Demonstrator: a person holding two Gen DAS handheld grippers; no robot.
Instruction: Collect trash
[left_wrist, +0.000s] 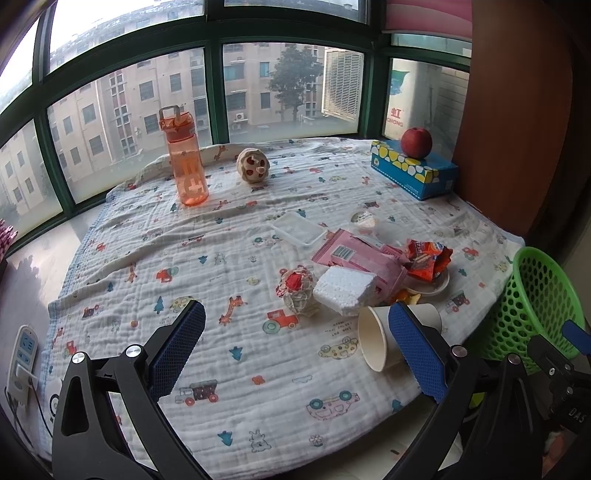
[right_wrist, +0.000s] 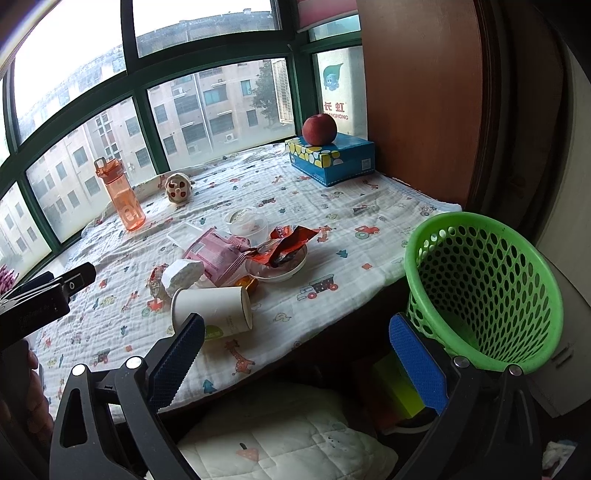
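Both pairs of jaws are spread wide and pinch nothing. The left gripper hangs low over a surface spread with a white cartoon-print blanket, its right pad just in front of a paper cup that lies on its side, mouth toward the camera. The right gripper is off the near edge of the blanket, and the same paper cup lies just past its left pad.

Behind the cup the trash sits in 1 loose heap: a white foam block, a crumpled red-and-white wrapper touching it on the left, a pink packet, an orange-red snack bag resting on a small white dish, a clear plastic lid and a clear cup farther back.

A green mesh basket stands just off the right edge of the blanket, upright and tipped slightly, beside the right gripper's right pad; in the left wrist view it shows at the far right.

Well apart from the heap, near the window, stand an orange water bottle and a small round beige toy. An apple rests on a blue tissue box in the far right corner. A white power strip lies left of the blanket.
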